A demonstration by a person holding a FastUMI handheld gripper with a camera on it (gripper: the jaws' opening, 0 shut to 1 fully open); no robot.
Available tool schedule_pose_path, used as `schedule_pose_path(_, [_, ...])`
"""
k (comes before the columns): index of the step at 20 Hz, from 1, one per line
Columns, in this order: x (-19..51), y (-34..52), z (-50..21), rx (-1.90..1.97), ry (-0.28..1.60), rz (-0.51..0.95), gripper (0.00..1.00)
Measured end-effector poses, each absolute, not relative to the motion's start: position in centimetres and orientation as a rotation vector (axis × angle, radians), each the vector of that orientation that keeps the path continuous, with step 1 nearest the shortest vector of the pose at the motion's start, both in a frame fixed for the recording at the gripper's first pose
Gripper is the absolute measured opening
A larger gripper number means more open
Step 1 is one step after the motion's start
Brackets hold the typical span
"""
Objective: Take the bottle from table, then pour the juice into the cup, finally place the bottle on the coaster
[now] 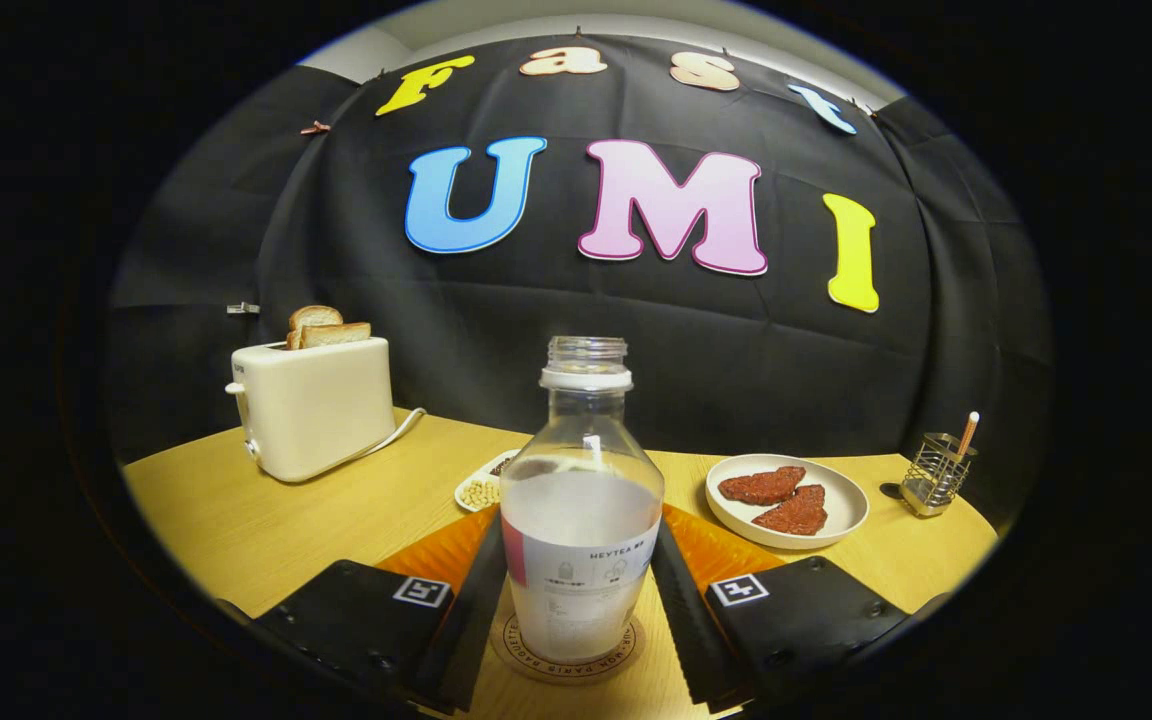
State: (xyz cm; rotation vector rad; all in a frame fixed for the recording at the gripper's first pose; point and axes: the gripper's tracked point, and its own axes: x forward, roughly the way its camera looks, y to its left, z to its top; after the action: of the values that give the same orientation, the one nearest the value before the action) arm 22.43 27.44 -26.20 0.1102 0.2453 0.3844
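bottle (581, 520) stands upright on the coaster (568, 650), cap off, milky liquid filling about the lower half. The coaster ring shows under its base, so by the look of it the final placement is done or nearly so. No cup identifiable here, so the pour can't be confirmed; the open neck and partial fill are consistent with it, no more.

gripper (576, 620): bottle sits squarely between the fingers. The left finger (471, 610) looks to be touching the bottle wall or next to it; the right one (686, 620) appears to have a thin gap. Can't tell if it's clamped or just released.

What's left, my read: open fully and back off without tipping it.

Around: small dish of beans (481, 490) just behind the bottle, plate with two meat slices (786, 500) beyond the right finger, toaster with bread (311, 405) far left, wire utensil holder (936, 470) far right, all on the wooden table (266, 530).
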Motion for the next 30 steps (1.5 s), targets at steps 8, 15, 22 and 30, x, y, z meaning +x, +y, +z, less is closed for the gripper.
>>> schedule_pose_path(8, [21.3,27.4,-27.2,0.104,0.303,0.407,0.97])
schedule_pose_path(15, [20.3,26.2,-25.6,0.093,0.299,0.404,0.97])
schedule_pose_path(22, [17.4,23.9,-22.6,0.100,0.264,0.389,0.97])
schedule_pose_path(30, [13.3,19.3,-18.0,0.088,0.253,0.359,0.97])
